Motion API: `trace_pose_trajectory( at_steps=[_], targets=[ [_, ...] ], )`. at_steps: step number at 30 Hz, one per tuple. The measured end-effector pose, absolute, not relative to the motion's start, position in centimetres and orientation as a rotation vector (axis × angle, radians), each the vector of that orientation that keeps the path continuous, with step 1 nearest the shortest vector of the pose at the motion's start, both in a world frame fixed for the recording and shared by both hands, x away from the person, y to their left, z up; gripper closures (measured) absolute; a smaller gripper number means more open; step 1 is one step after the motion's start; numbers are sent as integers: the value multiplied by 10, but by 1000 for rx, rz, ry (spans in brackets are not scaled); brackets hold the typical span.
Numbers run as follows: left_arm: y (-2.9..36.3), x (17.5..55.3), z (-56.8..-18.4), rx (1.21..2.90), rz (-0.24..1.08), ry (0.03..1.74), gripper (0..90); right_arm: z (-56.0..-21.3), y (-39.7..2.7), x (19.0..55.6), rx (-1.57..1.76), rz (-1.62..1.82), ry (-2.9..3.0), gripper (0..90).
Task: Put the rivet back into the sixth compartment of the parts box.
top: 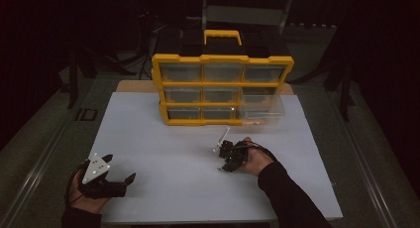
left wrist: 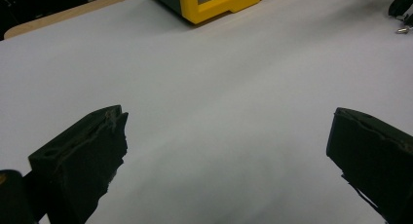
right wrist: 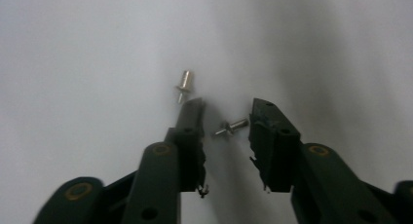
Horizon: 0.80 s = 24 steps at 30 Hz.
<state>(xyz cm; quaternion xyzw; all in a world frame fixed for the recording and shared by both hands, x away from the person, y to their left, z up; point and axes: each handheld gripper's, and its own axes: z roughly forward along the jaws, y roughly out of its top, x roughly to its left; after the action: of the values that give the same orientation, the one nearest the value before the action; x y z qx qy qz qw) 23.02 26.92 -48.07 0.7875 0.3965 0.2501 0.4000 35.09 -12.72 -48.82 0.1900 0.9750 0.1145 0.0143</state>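
Two small silver pins lie on the white tabletop (right wrist: 73,63). One pin (right wrist: 230,127) lies crosswise between the jaws of my right gripper (right wrist: 226,107), its head close to the right jaw and a gap left at the other jaw. The second pin (right wrist: 185,82) stands just beyond the left jaw's tip. My right gripper (top: 229,161) points down at the table, right of centre. My left gripper (top: 120,168) rests at the near left, wide open and with nothing in it (left wrist: 229,117).
A yellow drawer organizer (top: 223,84) with clear drawers stands at the back of the white board (top: 163,139). Its bottom right drawer (top: 262,109) is pulled out toward me. A corner of the yellow organizer (left wrist: 214,5) is seen in the left gripper view.
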Motion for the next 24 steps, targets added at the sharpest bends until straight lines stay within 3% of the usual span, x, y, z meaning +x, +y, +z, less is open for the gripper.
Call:
trace_pose_trajectory(
  at_steps=[3,24],
  targets=[
    [269,230,-481,1992,633,1004,16,-487,-125,350,595,325,3049,745],
    [269,230,-481,1992,634,1004,16,-468,-122,353,577,328,3039,747]
  ],
)
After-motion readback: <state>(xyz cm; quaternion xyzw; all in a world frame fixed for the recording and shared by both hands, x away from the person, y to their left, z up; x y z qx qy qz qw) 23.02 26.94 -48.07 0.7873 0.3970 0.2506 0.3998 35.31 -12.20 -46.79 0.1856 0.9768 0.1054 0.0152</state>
